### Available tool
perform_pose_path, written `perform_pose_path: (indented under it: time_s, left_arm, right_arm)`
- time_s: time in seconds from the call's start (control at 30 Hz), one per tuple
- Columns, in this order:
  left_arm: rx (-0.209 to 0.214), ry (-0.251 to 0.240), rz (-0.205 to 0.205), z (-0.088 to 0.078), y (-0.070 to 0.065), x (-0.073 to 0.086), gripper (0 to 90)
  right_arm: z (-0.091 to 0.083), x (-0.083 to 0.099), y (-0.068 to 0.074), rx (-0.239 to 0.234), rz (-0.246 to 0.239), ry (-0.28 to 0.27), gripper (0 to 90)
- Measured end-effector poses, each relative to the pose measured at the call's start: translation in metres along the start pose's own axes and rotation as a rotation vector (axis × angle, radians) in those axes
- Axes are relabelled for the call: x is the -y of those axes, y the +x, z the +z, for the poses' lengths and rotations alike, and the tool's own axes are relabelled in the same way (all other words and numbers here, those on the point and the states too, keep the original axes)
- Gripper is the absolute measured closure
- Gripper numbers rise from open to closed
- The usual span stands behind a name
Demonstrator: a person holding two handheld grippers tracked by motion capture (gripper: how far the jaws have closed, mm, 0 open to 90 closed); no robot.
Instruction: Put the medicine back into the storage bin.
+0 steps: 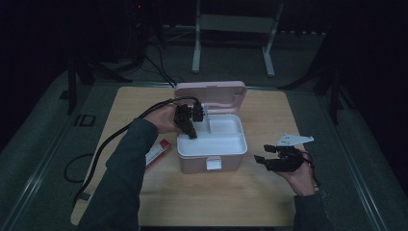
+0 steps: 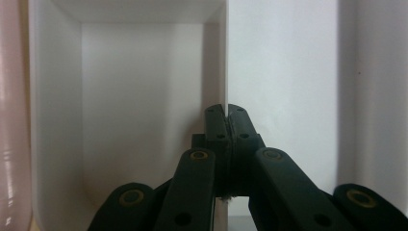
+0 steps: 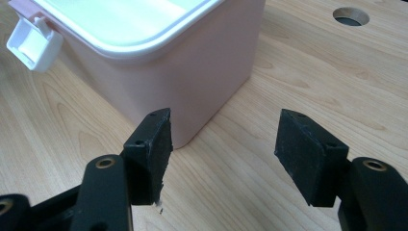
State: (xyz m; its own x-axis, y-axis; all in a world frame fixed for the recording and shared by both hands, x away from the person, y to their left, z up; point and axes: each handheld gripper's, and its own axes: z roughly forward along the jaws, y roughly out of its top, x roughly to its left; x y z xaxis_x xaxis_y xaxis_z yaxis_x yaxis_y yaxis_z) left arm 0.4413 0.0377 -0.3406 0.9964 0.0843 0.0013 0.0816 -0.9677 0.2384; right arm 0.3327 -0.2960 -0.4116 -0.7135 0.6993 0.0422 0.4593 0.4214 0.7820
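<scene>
Right in the middle of the light wooden surface (image 1: 202, 202) sits the pink plastic box with a white inner tray (image 1: 211, 144), its pink lid (image 1: 211, 91) flipped up at the far side. The left hand-held gripper (image 1: 192, 126) is dipped into the left part of the tray, and its own view shows the jaws clenched on the thin white divider wall (image 2: 226, 57) that stands up inside the tray. The right hand-held gripper (image 1: 269, 156) rests on the surface just right of the box, jaws apart, nothing between them, not touching the pink wall.

My worry: that divider is thin and slick, so if the left hand pulls up at an angle it could slip out, or drag the whole box along since nothing's bracing it. Also a red-and-white flat packet (image 1: 158, 152) lies near the box's left side, easy to bump.
</scene>
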Motion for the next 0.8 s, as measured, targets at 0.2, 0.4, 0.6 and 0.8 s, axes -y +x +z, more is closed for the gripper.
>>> perform_pose_path:
  time_s: [0.2,0.4,0.6,0.8]
  left_arm:
    - [-0.018,-0.044,0.002,-0.013,-0.003,0.001,89.6]
    - [-0.030,-0.107,0.010,-0.033,-0.009,0.003,89.5]
    - [-0.053,-0.079,0.019,-0.044,-0.015,0.011,89.5]
    - [-0.075,-0.069,0.020,-0.051,-0.024,0.025,89.4]
  right_arm:
    - [0.001,0.001,0.000,-0.003,0.001,0.004,37.3]
    - [0.003,0.001,0.000,-0.005,0.000,0.009,37.3]
    - [0.002,0.001,0.000,-0.005,0.001,0.011,37.3]
    - [0.002,0.001,0.000,-0.001,0.000,0.014,37.2]
